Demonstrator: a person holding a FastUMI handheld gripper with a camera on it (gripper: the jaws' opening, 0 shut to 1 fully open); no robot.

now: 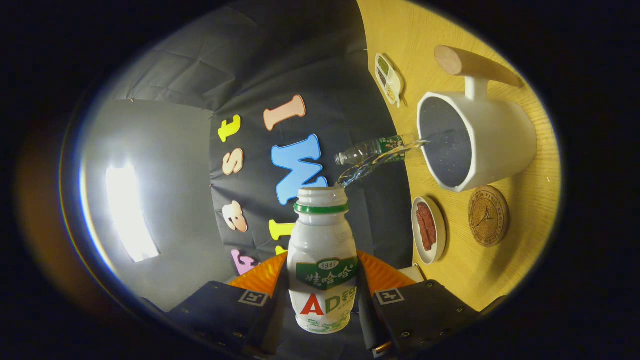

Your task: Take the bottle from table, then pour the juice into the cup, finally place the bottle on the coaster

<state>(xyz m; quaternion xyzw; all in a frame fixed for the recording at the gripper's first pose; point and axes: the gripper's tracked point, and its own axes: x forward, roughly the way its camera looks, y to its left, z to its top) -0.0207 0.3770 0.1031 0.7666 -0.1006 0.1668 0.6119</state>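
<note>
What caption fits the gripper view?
Gripper tips bottle, pouring a stream into the cup beside the coaster.

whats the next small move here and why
Probably hold the tilt steady and keep pouring. The gripper is shut on the bottle, a stream runs from its mouth into the cup, and the coaster beside the cup is bare. How full the cup is can't be told.

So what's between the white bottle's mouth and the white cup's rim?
A clear stream of liquid arcs from bottle to cup, gripper view.
</note>
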